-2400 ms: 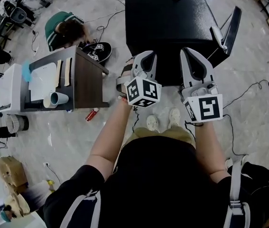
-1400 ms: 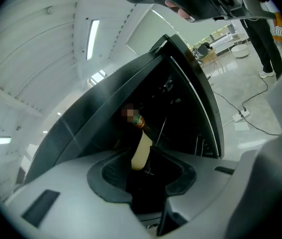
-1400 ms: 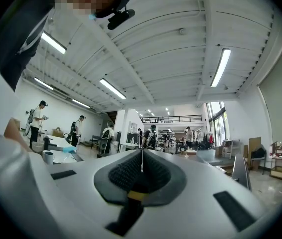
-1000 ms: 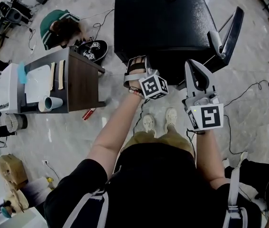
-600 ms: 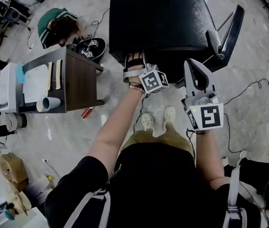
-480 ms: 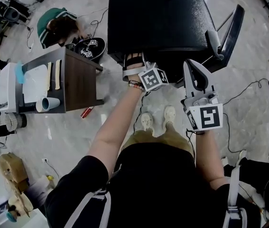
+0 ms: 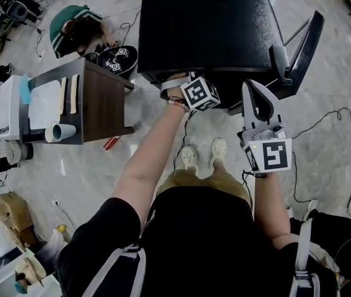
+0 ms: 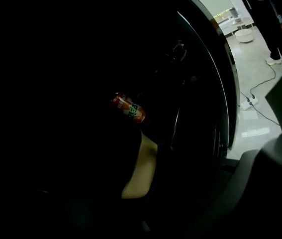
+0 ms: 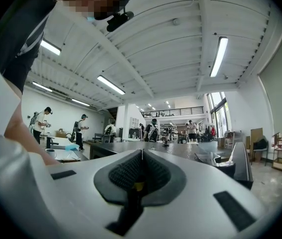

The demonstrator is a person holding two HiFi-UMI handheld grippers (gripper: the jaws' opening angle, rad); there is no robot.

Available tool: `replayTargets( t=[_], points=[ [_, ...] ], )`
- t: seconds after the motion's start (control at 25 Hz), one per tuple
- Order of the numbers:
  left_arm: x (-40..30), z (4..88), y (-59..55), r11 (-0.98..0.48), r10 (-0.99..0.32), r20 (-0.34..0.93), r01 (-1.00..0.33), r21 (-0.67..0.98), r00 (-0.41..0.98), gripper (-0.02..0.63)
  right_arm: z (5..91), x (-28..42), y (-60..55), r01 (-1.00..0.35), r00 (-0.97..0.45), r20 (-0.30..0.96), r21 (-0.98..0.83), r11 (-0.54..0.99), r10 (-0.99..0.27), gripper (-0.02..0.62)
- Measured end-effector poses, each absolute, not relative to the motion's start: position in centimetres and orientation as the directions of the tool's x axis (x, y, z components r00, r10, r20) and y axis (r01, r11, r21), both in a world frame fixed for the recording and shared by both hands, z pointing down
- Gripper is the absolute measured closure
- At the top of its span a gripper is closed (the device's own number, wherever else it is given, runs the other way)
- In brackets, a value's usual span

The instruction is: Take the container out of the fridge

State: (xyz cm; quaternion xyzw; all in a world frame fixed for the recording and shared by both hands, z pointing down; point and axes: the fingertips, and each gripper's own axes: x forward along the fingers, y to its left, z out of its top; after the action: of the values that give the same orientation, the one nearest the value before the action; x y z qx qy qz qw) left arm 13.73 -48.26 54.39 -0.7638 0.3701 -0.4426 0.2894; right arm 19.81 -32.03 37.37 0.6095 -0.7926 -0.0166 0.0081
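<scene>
The black fridge (image 7: 212,23) stands ahead with its door (image 7: 302,48) swung open to the right. My left gripper reaches into it under the top edge; only its marker cube (image 7: 200,93) shows from the head. In the left gripper view the inside is nearly black: a red can (image 8: 128,107) lies on its side, with a pale yellowish shape (image 8: 141,173) below it that I cannot identify. The left gripper (image 8: 150,198) has just been opening its jaws, one dim finger (image 8: 260,183) far out at the lower right; nothing gripped shows. My right gripper (image 7: 254,88) hangs outside the fridge front, shut and empty.
A brown table (image 7: 101,101) with papers and a white cup (image 7: 57,132) stands at the left. A person in green (image 7: 79,30) crouches behind it. Cables trail over the marble floor (image 7: 324,122). My feet (image 7: 203,153) are just before the fridge.
My left gripper has gone forward from in front of the fridge to under its top edge, its jaws now out of the head view. The right gripper has barely shifted.
</scene>
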Motion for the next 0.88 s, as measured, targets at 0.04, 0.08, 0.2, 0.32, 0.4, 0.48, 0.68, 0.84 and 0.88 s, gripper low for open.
replayTargets(
  t=[0.04,0.08,0.2,0.32,0.4,0.48,0.68,0.84,0.88],
  points=[
    [14.0,54.3,-48.4,-0.563,-0.818,0.465,-0.308,-0.767,0.338,0.380,37.4,19.9,-32.1,-0.965,-0.259,-0.007,0.036,0.258,-0.966,0.558],
    [14.3,54.3,-48.6,-0.567,-0.816,0.468,-0.309,-0.764,0.340,0.380,37.4,19.9,-32.2,-0.965,-0.261,-0.007,0.036,0.260,-0.965,0.558],
    [14.6,54.3,-49.5,-0.578,-0.810,0.482,-0.307,-0.756,0.335,0.380,37.5,20.1,-32.3,-0.964,-0.265,-0.007,0.034,0.265,-0.964,0.558],
    [14.9,54.2,-49.7,-0.601,-0.790,0.514,-0.264,-0.754,0.333,0.398,37.5,20.2,-32.3,-0.963,-0.266,-0.005,0.033,0.266,-0.964,0.558],
    [15.1,54.6,-49.4,-0.629,-0.768,0.545,-0.234,-0.742,0.337,0.479,37.6,20.2,-32.4,-0.963,-0.269,-0.003,0.033,0.269,-0.963,0.558],
    [15.3,54.9,-48.9,-0.645,-0.752,0.557,-0.222,-0.731,0.353,0.551,37.5,20.1,-32.5,-0.962,-0.273,-0.008,0.031,0.273,-0.962,0.558],
    [15.4,55.0,-47.7,-0.679,-0.716,0.577,-0.200,-0.706,0.392,0.578,37.4,19.9,-32.8,-0.960,-0.279,-0.011,0.029,0.279,-0.960,0.558],
    [15.2,55.1,-47.4,-0.695,-0.700,0.591,-0.192,-0.693,0.400,0.578,37.3,19.4,-33.0,-0.958,-0.287,-0.015,0.030,0.287,-0.958,0.558],
    [15.2,55.1,-47.3,-0.696,-0.699,0.592,-0.191,-0.692,0.402,0.578,37.3,19.2,-33.1,-0.957,-0.289,-0.015,0.030,0.289,-0.957,0.558]
  ],
)
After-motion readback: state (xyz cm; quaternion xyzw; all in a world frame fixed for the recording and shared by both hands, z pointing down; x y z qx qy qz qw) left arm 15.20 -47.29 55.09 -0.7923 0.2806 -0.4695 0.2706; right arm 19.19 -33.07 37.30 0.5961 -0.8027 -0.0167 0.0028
